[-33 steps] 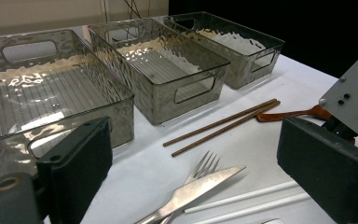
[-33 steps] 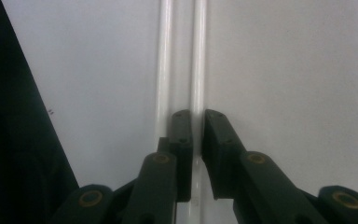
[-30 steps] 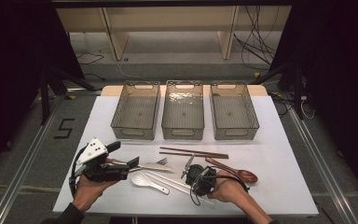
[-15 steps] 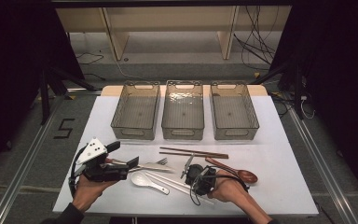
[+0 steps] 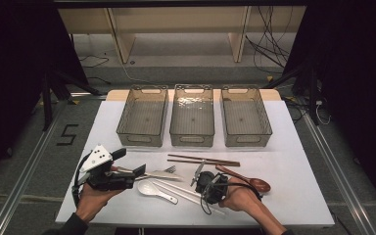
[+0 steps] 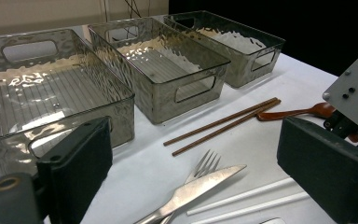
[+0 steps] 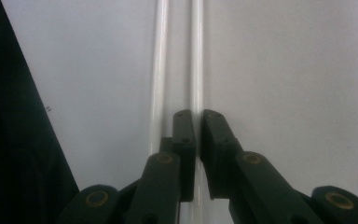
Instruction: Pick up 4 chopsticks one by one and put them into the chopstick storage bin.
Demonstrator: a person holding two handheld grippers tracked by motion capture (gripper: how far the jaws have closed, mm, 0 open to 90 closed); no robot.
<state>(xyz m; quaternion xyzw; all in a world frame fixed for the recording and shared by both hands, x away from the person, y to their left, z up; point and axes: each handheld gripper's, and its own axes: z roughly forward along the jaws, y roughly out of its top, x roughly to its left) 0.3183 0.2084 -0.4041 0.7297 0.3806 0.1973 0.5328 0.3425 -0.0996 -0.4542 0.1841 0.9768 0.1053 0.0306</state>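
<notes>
1. White chopsticks (image 7: 193, 56), near the table's (image 5: 298, 196) front edge: my right gripper (image 7: 198, 122) pinches one, low and in line, ready for lifting.
2. My left gripper (image 5: 138, 171) gapes empty over knife (image 6: 200, 186) and fork (image 6: 207, 163), waiting.
3. Three bins (image 5: 192, 115) along the far edge, for sorting, I judge.

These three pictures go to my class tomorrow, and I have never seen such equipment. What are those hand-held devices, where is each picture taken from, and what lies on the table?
A person holds a two-jaw gripper in each hand. The high view looks down on the white table; each gripper view rides on its gripper. Three empty clear bins stand in a row. Nearer lie brown chopsticks, a wooden spoon, a fork, a knife, a white spoon and white chopsticks. The left gripper is open, over the knife. The right gripper is shut on one white chopstick.
</notes>
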